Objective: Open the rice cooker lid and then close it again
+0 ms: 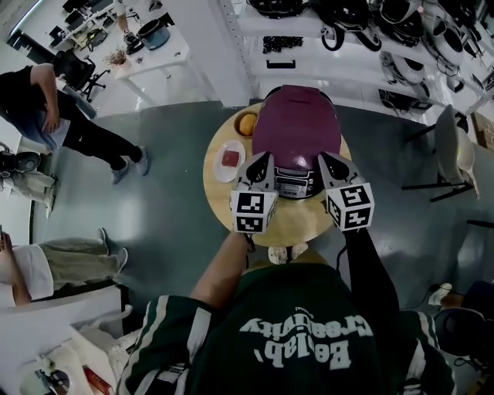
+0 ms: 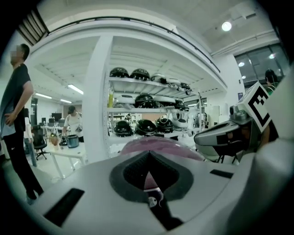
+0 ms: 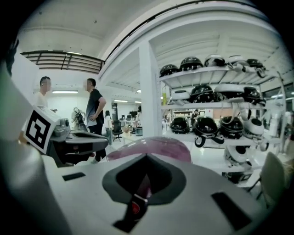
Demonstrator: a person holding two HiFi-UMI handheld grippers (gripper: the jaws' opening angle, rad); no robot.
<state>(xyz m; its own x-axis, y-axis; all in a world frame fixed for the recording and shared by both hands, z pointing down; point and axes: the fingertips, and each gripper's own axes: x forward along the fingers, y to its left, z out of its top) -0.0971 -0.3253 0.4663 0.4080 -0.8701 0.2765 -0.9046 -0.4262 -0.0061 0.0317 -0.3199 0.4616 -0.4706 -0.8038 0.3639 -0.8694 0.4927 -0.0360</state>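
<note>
A maroon rice cooker [image 1: 297, 127] stands on a small round wooden table [image 1: 297, 224], its lid down and its silver control panel [image 1: 297, 185] facing me. My left gripper [image 1: 263, 159] hovers at the front left corner of the cooker, jaws together and nothing between them. At the front right corner is my right gripper [image 1: 325, 159], also shut and empty. In the left gripper view the cooker's lid [image 2: 156, 146] rises just past the shut left gripper [image 2: 148, 156]. The right gripper view has the lid [image 3: 154, 146] beyond the shut right gripper [image 3: 146, 158].
An orange fruit in a bowl [image 1: 247, 123] and a white plate with a red item [image 1: 229, 160] sit on the table left of the cooker. Shelves of other cookers [image 1: 347, 23] line the back. A chair [image 1: 451, 150] stands right. People [image 1: 54, 108] are at the left.
</note>
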